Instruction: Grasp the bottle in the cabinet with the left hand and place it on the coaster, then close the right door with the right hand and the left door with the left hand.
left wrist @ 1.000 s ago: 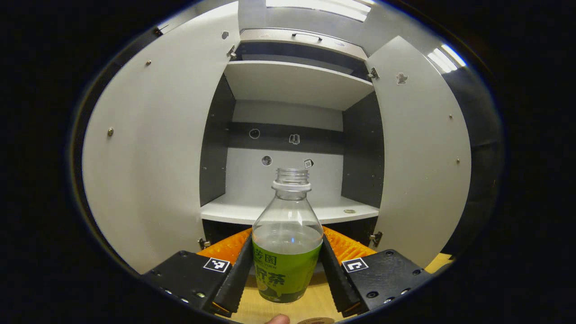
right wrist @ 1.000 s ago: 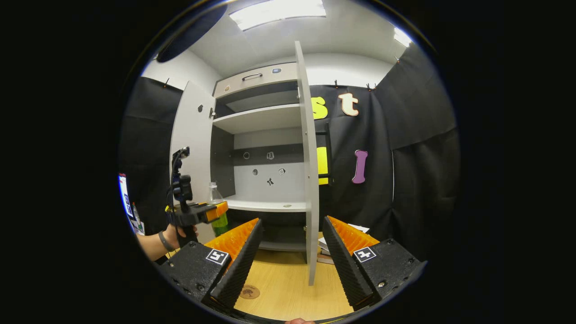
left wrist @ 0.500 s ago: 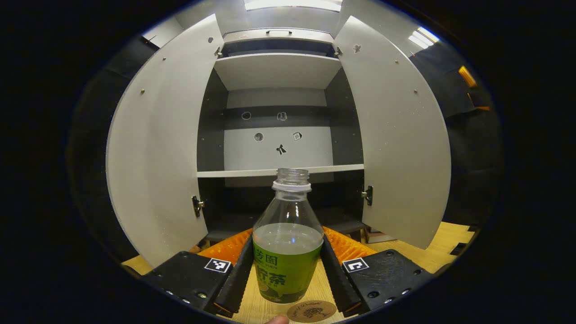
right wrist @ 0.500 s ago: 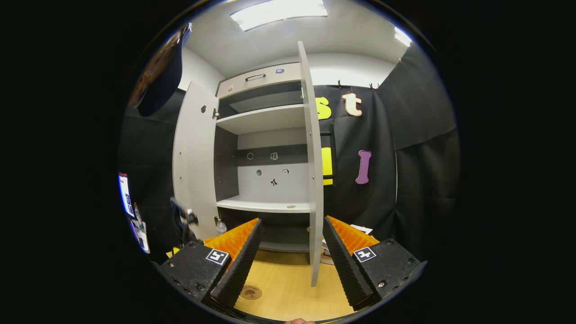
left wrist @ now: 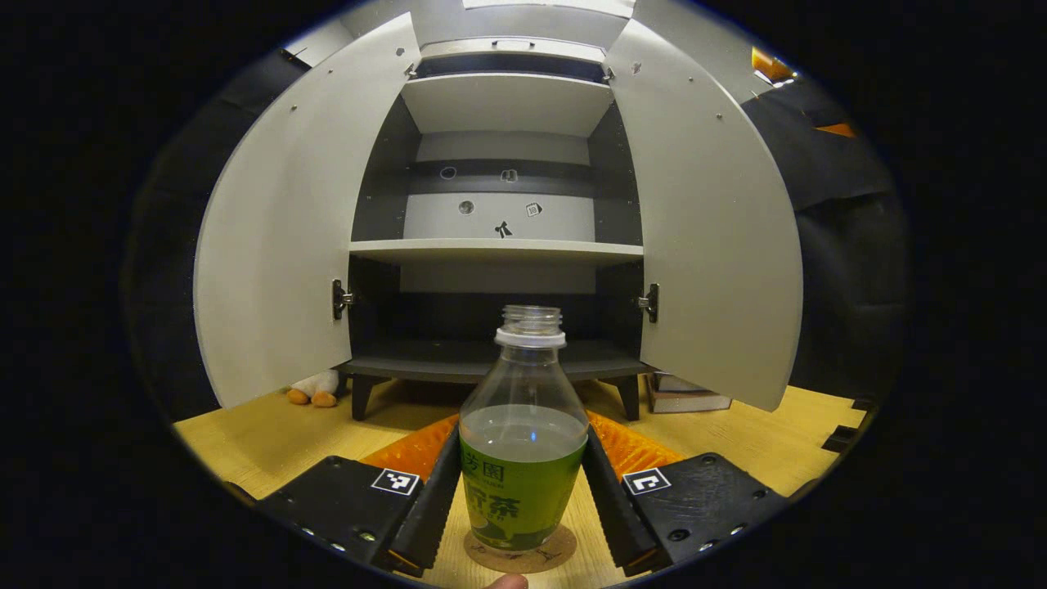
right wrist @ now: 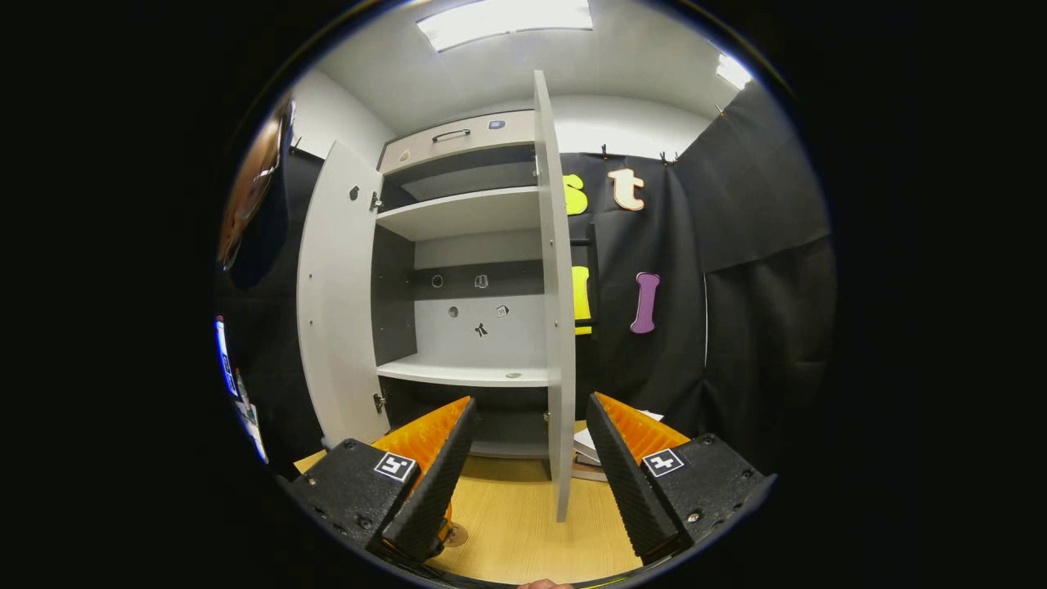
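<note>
While the left gripper (left wrist: 523,483) grips the clear, uncapped green-labelled plastic bottle (left wrist: 523,442) upright on the round cork coaster (left wrist: 521,552), apparently placed but unreleased, both grey cabinet doors (right wrist: 553,327) stand open, with the right gripper (right wrist: 527,466) wide apart and empty.

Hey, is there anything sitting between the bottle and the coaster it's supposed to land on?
Nothing visible. In the left gripper view, the clear plastic bottle with the green label, held by the left tool, has its base over the round cork coaster on the wooden table.
</note>
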### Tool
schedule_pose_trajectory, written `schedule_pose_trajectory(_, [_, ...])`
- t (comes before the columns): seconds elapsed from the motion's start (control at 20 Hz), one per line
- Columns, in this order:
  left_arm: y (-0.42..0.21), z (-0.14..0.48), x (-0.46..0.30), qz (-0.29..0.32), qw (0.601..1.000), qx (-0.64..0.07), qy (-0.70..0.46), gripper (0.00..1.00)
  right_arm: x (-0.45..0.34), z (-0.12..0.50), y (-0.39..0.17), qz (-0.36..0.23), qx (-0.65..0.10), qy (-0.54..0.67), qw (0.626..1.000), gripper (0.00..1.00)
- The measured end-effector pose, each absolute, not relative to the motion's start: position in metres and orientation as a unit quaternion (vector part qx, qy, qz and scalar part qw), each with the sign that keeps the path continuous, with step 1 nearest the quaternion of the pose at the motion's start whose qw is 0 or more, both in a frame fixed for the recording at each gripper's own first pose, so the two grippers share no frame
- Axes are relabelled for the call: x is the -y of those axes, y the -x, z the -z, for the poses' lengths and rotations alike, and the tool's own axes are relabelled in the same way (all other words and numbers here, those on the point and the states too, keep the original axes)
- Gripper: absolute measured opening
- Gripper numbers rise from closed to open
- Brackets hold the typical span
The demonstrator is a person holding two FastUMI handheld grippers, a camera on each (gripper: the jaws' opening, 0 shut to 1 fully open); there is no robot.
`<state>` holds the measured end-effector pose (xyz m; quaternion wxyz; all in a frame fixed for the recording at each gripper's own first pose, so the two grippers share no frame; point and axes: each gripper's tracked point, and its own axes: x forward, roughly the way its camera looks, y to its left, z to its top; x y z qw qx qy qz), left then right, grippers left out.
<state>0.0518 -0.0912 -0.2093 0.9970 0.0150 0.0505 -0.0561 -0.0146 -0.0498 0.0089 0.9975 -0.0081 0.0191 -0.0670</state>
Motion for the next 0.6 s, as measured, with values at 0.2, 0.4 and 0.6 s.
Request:
schedule_pose_trajectory(0.2, [-0.052,0.227,0.094,0.048,0.997,-0.058,-0.010,0.75,0.046,-0.007,0.016,0.064,-0.033,0.018,0.997,0.83])
schedule_pose_trajectory(0.4, [-0.057,0.231,0.091,0.033,0.997,-0.062,-0.036,0.75,0.041,-0.007,0.019,0.060,-0.035,0.031,0.997,0.83])
schedule_pose_trajectory(0.6, [-0.054,0.237,0.091,0.039,0.994,-0.087,-0.045,0.75,0.036,-0.003,0.017,0.051,-0.043,0.031,0.997,0.83])
